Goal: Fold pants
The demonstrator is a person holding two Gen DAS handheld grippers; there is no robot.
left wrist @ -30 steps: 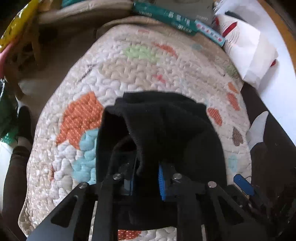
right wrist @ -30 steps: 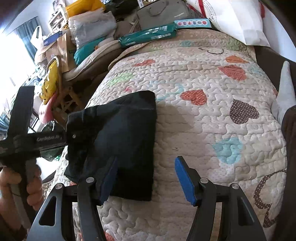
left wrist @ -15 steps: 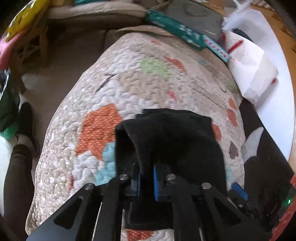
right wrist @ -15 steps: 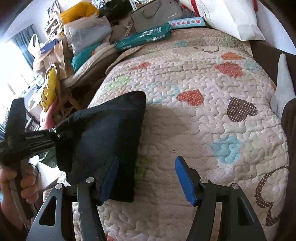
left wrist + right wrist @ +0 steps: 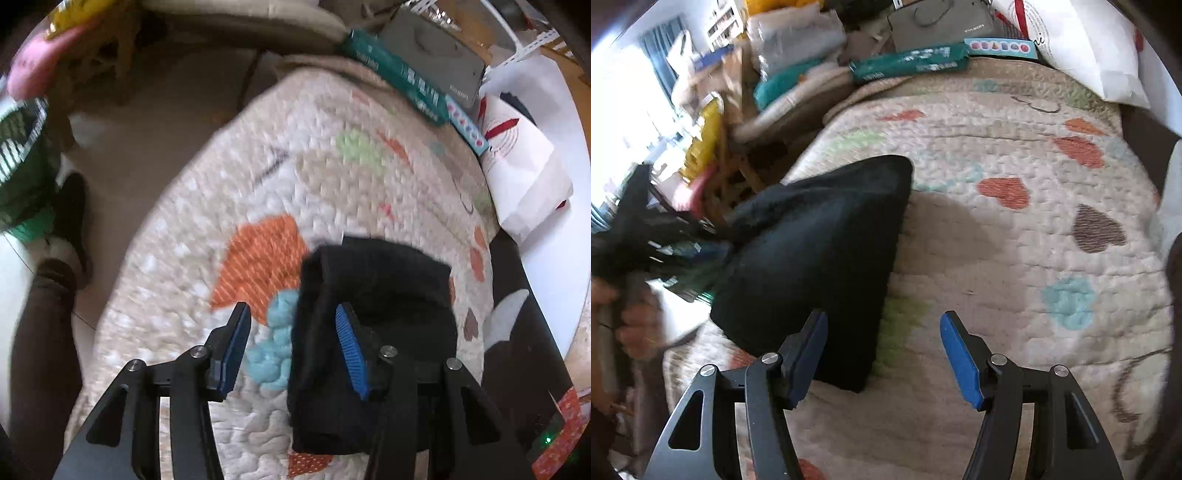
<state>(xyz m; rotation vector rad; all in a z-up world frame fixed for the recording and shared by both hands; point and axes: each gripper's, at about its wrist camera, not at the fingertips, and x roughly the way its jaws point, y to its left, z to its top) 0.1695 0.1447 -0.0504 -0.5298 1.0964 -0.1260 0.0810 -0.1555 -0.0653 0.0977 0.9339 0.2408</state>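
Note:
The black pants [image 5: 380, 317] lie folded in a thick bundle on the heart-patterned quilt [image 5: 258, 206]. My left gripper [image 5: 293, 349] is open; its right pad rests on the bundle's near left part and its left pad is over bare quilt. In the right wrist view the pants [image 5: 827, 258] sit left of centre, their left edge blurred beside the left tool. My right gripper [image 5: 886, 363] is open and empty, its left finger over the bundle's near corner.
A green long box [image 5: 908, 64] and a grey bag [image 5: 942, 24] lie at the quilt's far end. A white pillow [image 5: 1082, 44] is at the far right. Clutter and a wooden chair [image 5: 731, 173] stand beyond the left edge. A person's leg [image 5: 40, 332] is at left.
My left gripper was shut on the pants and has opened, letting them go and shifting left. The bundle has dropped onto the quilt. My right gripper stayed open.

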